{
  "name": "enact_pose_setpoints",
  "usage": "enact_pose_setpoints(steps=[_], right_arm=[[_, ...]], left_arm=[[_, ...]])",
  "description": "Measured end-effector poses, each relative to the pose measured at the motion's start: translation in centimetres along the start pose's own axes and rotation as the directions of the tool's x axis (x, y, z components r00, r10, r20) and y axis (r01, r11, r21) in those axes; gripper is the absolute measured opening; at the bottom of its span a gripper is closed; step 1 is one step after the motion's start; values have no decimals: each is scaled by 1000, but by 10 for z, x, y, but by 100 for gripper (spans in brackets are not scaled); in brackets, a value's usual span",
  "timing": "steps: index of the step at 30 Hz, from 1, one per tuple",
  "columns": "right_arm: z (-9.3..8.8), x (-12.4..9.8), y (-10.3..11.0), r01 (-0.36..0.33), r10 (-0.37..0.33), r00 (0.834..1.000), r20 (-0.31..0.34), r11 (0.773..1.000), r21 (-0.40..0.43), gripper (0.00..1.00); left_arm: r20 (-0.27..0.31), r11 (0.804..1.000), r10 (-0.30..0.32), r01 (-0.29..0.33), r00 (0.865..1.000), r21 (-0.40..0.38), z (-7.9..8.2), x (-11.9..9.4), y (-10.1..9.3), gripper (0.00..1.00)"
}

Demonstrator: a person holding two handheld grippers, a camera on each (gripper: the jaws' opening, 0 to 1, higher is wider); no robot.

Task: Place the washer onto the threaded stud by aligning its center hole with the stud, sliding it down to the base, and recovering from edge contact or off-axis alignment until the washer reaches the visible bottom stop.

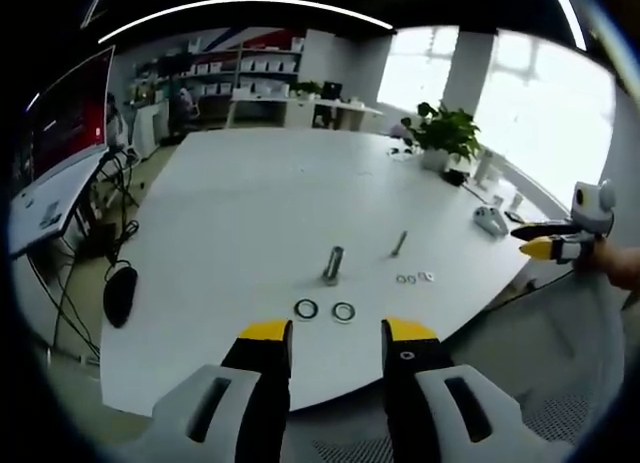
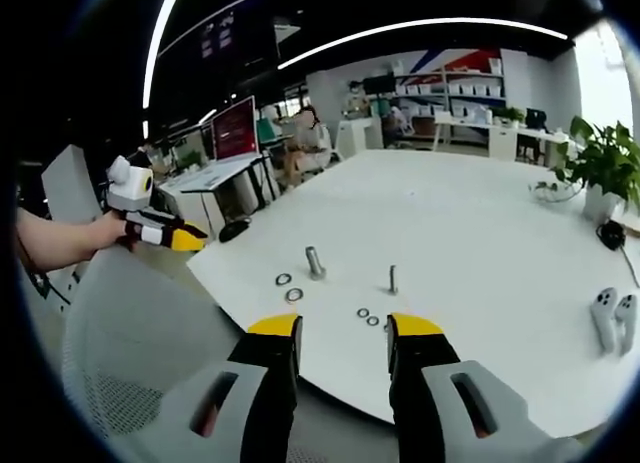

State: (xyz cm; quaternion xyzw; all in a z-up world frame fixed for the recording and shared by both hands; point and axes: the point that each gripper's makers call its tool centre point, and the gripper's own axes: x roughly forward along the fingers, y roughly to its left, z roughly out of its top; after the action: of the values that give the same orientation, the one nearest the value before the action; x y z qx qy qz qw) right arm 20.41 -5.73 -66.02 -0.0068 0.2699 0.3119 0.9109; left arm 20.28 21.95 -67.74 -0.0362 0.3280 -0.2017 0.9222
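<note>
Two hand-held claws with yellow tips and black jaws hang off the near edge of a large white round table [image 1: 250, 213], neither touching anything. In the left gripper view, the left gripper [image 1: 338, 335] has its jaws spread wide with nothing between them, poised just short of the table edge; beyond it lie two dark flat ring washers [image 1: 324, 310] side by side near the rim, and behind them the thick grey metal threaded stud [image 1: 333, 263] stands upright on its base (bare, no washer on it). A thinner grey bolt [image 1: 399, 244] stands to the right, with a pair of small pale washers [image 1: 413, 278] lying near it. In the right gripper view, the right gripper [image 2: 343, 331] is likewise parted and empty, held off the table over a grey mesh chair back [image 2: 130, 353]; the stud, rings and thin bolt sit ahead of it on the tabletop. A green potted plant [image 1: 443, 133] stands at the far side, and white handheld controllers [image 2: 614, 315] rest on the table toward the right of that view.
</note>
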Motion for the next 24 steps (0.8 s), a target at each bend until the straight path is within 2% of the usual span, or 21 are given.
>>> enact_pose_setpoints(steps=[4,10,14,17,24], right_arm=[[1,-2,-5,26,-26,1000,8,1000,11,36],[-7,0,-5,30,-30,999,-39,1000,1,36],[-15,0,-12,63,-61,995,-77,998,25,37],[-21,0,-12,63,-58,993,-103,997,43,37],[-24,-3,-14,80,-75,989,-124,996,33,38]], left_arm=[[9,1000,4,-4,1000,-9,3,-1,1,33],[-17,1000,1,-1,1000,26,0,1,-1,34],[-22,1000,2,-2,1000,22,0,2,0,36],[-28,1000,2,-2,1000,29,0,2,-1,36],[-59,999,-9,12,998,38,-1,5,-2,39]])
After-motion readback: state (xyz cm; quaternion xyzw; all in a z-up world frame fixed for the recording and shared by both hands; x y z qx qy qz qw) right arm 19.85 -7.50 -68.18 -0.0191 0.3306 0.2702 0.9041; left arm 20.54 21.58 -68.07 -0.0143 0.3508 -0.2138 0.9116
